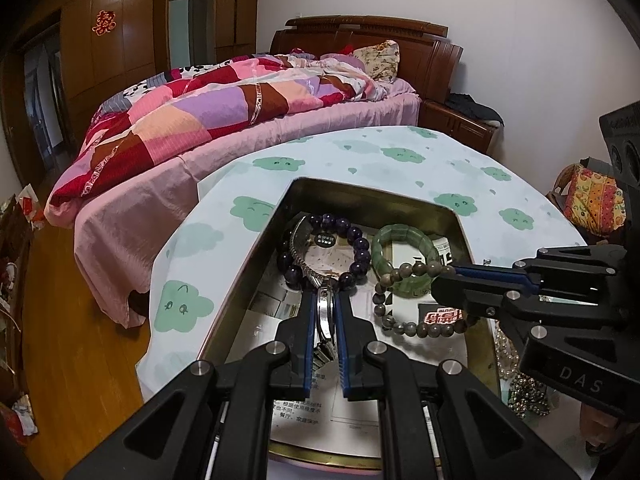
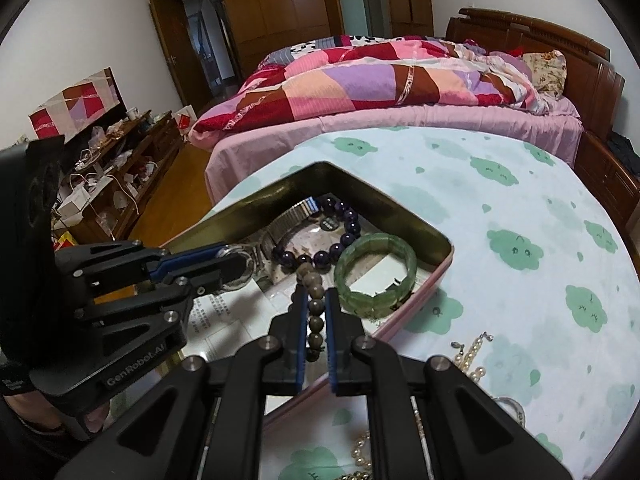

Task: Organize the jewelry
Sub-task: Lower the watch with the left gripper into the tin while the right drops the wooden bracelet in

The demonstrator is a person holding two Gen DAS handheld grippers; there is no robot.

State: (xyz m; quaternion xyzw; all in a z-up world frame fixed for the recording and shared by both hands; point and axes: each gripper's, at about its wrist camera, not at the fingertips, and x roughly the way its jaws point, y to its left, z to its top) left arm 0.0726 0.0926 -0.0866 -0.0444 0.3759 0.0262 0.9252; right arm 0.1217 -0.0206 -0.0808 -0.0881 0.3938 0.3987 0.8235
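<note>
An open metal tin [image 1: 372,192] [image 2: 404,208] sits on the cloud-print table. Inside lie a dark purple bead bracelet [image 1: 362,250] [image 2: 348,236] and a green jade bracelet [image 1: 384,240] [image 2: 404,248]. My left gripper [image 1: 325,300] [image 2: 236,264] is shut on a silver metal-band watch [image 1: 326,312] [image 2: 280,224] over the tin. My right gripper [image 2: 316,304] [image 1: 442,276] is shut on a grey-brown bead bracelet [image 1: 404,322] [image 2: 314,300] whose loop hangs into the tin.
Pearl and gold bead strands [image 2: 472,356] [image 1: 524,392] lie on the tablecloth [image 2: 500,208] beside the tin. Printed paper [image 1: 320,404] lines the tin's floor. A bed with a patchwork quilt [image 1: 224,108] stands behind the table, and a cluttered low cabinet [image 2: 116,168] to the left.
</note>
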